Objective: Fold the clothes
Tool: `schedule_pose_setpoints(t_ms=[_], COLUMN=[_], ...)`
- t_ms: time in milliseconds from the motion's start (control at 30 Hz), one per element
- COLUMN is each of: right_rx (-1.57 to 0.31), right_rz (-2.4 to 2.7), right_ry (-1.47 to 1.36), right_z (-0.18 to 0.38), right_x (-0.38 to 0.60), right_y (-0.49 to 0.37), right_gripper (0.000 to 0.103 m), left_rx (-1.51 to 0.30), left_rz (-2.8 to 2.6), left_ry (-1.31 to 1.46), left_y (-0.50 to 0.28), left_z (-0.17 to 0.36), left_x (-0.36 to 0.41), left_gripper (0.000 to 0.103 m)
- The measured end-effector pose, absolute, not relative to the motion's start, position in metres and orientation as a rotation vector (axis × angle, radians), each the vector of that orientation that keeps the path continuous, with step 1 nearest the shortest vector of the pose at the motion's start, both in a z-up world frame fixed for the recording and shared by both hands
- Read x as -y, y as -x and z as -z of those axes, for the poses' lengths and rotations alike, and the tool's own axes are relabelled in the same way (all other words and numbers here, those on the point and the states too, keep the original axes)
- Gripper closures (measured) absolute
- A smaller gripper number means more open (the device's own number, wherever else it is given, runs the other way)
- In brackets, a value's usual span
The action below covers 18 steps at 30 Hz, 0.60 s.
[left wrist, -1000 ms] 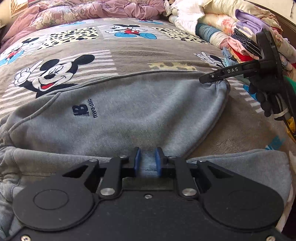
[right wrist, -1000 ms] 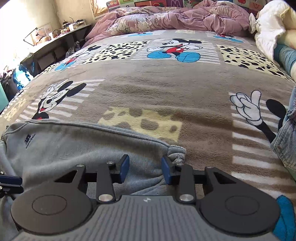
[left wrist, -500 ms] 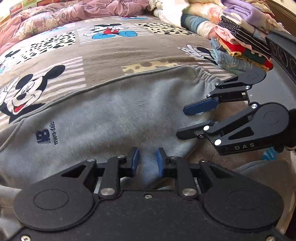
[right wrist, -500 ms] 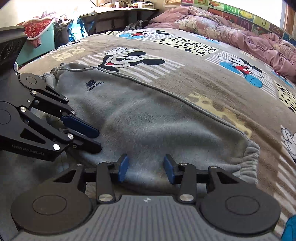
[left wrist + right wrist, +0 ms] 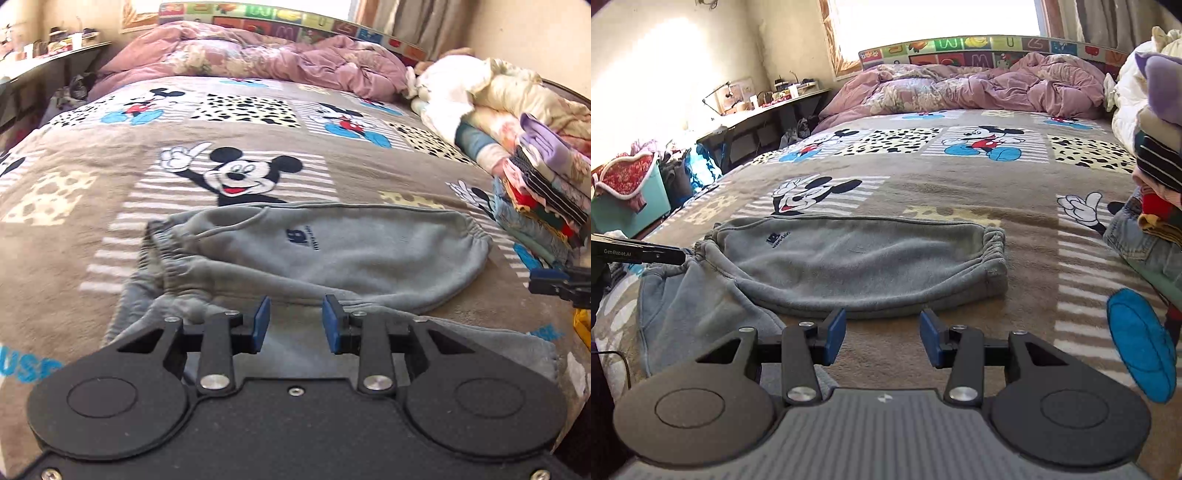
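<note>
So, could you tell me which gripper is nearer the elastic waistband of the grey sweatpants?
Left. The left gripper sits by the waistband; the right gripper is off the sweatpants' cuff end.

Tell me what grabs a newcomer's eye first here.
The grey fleece sweatpants, folded over on themselves, lie across the brown cartoon-mouse blanket just ahead of both open grippers. A tall stack of folded colourful clothes sits at the bed's right edge, and a rumpled pink quilt lies at the far end.
</note>
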State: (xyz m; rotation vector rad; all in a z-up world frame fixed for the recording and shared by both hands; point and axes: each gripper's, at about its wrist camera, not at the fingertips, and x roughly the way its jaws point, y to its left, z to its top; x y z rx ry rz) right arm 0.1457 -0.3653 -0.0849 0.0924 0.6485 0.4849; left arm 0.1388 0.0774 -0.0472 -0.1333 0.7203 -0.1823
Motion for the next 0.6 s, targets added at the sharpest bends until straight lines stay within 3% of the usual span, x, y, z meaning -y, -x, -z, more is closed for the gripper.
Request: schedule_pose_setpoints(t_ms=[600], right_rx=[-0.624], right_rz=[-0.532], right_ry=[-0.016], right_z=[0.103], right_x=[0.312], right_y=[-0.051], right_gripper=[0.058], left_rx=[-0.699], left_rz=[0.054], left_ry=[0.088], left_y=[-0.090], left_z=[0.085], left_x=[-0.096], left_gripper=[0.074])
